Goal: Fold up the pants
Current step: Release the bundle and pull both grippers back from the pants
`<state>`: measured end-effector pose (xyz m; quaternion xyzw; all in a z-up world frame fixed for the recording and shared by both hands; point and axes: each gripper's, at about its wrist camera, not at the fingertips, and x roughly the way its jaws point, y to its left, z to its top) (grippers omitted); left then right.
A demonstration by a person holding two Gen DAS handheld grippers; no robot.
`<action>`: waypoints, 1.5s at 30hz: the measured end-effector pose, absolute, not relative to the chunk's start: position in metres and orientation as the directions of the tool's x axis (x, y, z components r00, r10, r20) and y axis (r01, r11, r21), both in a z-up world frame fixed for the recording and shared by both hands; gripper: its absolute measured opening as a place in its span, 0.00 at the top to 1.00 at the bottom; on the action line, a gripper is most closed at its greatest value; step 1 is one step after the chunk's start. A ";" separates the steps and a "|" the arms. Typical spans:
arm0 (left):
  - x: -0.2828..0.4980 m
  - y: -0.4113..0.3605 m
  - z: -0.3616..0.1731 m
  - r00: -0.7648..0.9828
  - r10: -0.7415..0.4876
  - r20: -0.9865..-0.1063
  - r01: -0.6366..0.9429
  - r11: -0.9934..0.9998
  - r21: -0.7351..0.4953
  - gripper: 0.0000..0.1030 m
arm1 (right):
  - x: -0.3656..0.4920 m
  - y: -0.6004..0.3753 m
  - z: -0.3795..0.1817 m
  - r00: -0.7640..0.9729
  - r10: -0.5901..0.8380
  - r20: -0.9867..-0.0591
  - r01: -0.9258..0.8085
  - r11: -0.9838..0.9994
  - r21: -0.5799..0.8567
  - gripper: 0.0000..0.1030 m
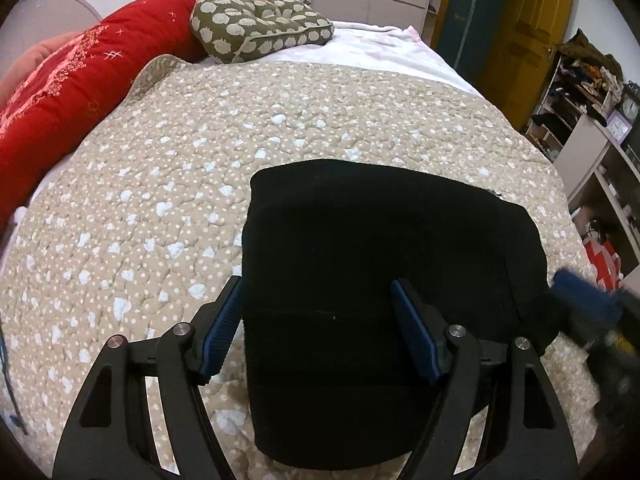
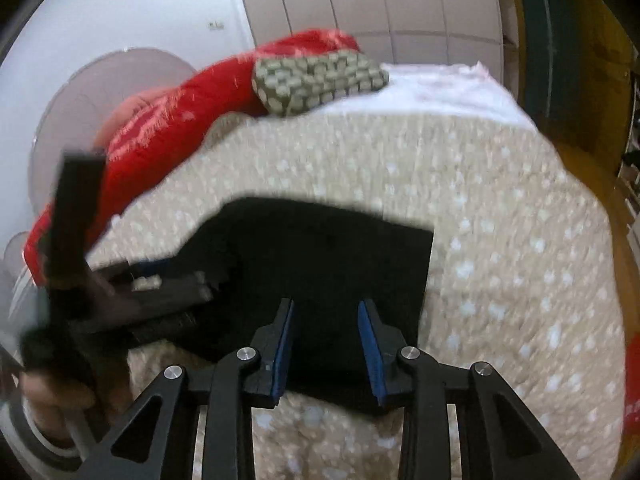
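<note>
The black pants [image 1: 384, 280] lie folded into a compact rectangle on the beige quilt [image 1: 168, 184]. My left gripper [image 1: 318, 292] is open and empty, its fingers straddling the near left part of the bundle just above it. My right gripper [image 2: 326, 312] is open and empty, hovering over the near edge of the pants [image 2: 320, 256]. That view is blurred. The right gripper shows in the left wrist view [image 1: 592, 300] at the pants' right edge. The left gripper shows blurred in the right wrist view [image 2: 132, 292] at the pants' left side.
A red duvet [image 1: 80, 76] lies along the bed's left side, with a patterned olive cushion [image 1: 260, 28] at the head. Shelves [image 1: 580, 92] and a yellow door [image 1: 528, 12] stand off the right side of the bed. The quilt ends near the shelves.
</note>
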<state>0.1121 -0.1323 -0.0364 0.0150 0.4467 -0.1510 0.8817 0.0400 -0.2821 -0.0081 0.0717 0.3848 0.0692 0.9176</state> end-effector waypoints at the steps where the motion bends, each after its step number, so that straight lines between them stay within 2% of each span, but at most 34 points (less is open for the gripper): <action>1: 0.112 -0.132 -0.037 0.553 -0.254 -0.793 0.276 0.955 -0.113 0.27 | 0.040 -0.281 -0.002 0.713 0.156 -0.684 -0.060 0.985 0.162 0.70; 7: 0.110 -0.130 -0.036 0.557 -0.257 -0.790 0.269 0.955 -0.121 0.27 | 0.063 -0.274 -0.034 0.650 0.062 -0.757 0.013 0.996 0.093 0.69; 10: 0.104 -0.126 -0.030 0.566 -0.250 -0.785 0.262 0.958 -0.116 0.27 | 0.059 -0.277 -0.033 0.666 0.062 -0.744 0.011 0.996 0.092 0.69; 14: 0.095 -0.122 -0.021 0.594 -0.223 -0.773 0.255 0.964 -0.082 0.27 | 0.049 -0.284 -0.016 0.676 0.114 -0.728 0.014 0.986 0.167 0.69; 24: 0.070 -0.112 -0.004 0.639 -0.188 -0.746 0.222 0.973 -0.055 0.27 | 0.019 -0.283 -0.002 0.697 0.114 -0.708 0.042 0.979 0.199 0.68; 45: 0.013 -0.094 0.025 0.709 -0.146 -0.690 0.180 0.983 -0.024 0.27 | -0.024 -0.264 0.016 0.729 0.123 -0.674 0.021 0.979 0.202 0.60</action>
